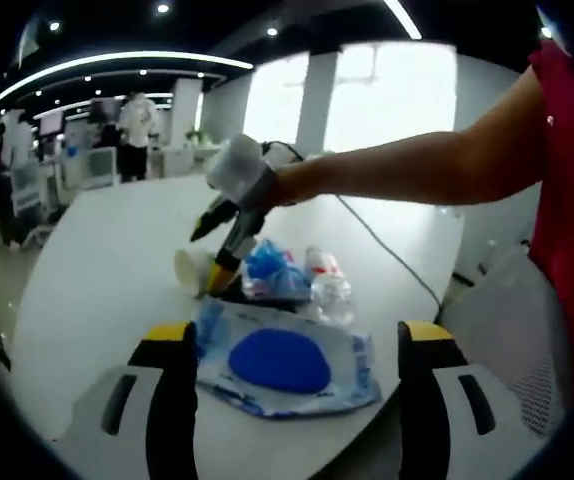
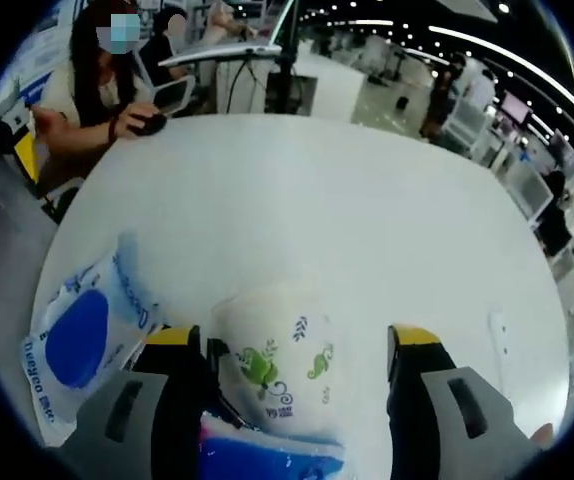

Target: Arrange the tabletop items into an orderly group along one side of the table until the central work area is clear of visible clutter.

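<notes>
Our right gripper has its fingers wide on either side of the paper cup, which lies on its side on the worktop beside the wipes pack; a squeeze too hard could crush it, or a nudge could roll it into the water bottle. The forearm reaches in level, gripper angled down. Our left gripper hangs wide open over the pack.

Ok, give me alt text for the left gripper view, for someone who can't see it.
The right gripper, held by a person's outstretched arm, reaches down to a paper cup lying on a white table. Beside the cup are a blue bag and a plastic bottle. Nearer, a wet wipes pack lies between the left gripper's open jaws.
</notes>
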The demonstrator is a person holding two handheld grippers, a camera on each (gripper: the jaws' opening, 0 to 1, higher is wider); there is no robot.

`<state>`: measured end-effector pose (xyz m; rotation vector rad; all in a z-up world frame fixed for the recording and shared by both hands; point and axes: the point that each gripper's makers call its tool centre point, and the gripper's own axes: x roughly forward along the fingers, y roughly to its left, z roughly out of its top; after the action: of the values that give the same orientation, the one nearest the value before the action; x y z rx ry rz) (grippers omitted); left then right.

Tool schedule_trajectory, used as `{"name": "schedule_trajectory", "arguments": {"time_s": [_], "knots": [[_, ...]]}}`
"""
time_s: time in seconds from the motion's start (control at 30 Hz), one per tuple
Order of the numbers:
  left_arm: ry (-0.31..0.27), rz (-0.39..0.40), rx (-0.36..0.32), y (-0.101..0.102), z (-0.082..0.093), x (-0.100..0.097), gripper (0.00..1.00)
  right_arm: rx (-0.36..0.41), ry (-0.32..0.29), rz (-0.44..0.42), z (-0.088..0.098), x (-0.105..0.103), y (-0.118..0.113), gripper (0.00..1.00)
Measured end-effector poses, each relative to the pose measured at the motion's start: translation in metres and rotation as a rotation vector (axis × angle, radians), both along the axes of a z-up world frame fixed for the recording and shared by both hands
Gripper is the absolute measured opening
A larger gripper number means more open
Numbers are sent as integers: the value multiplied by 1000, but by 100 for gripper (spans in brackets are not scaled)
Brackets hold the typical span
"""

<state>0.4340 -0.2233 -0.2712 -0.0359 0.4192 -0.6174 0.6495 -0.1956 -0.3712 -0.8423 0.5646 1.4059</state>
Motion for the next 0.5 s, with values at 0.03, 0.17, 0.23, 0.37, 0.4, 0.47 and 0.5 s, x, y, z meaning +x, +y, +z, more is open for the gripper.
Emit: {"name": "schedule_trajectory", "arguments": {"time_s": [0.03,0.17,0.23,0.37,0.4,0.47,0.5], "knots": [[-5,-2,1,-1,1,0,79,-2,0,3,0,0,0,74],[-54,-1,-16,-1,11,2,78,-10,1,15,-1,-2,2,73],[-65,5,-23,0,14,3,78,-15,1,22,-2,-3,3,71],[-69,6,-31,-1,15,4,78,-22,2,36,-3,-4,4,68],[-70,5,-30,-1,15,4,78,-24,1,37,-3,-5,5,68],[-73,4,-30,-1,15,4,78,-29,1,42,-4,-5,5,67],[-72,4,-31,-1,15,4,78,-35,1,46,-5,-5,4,66]]}}
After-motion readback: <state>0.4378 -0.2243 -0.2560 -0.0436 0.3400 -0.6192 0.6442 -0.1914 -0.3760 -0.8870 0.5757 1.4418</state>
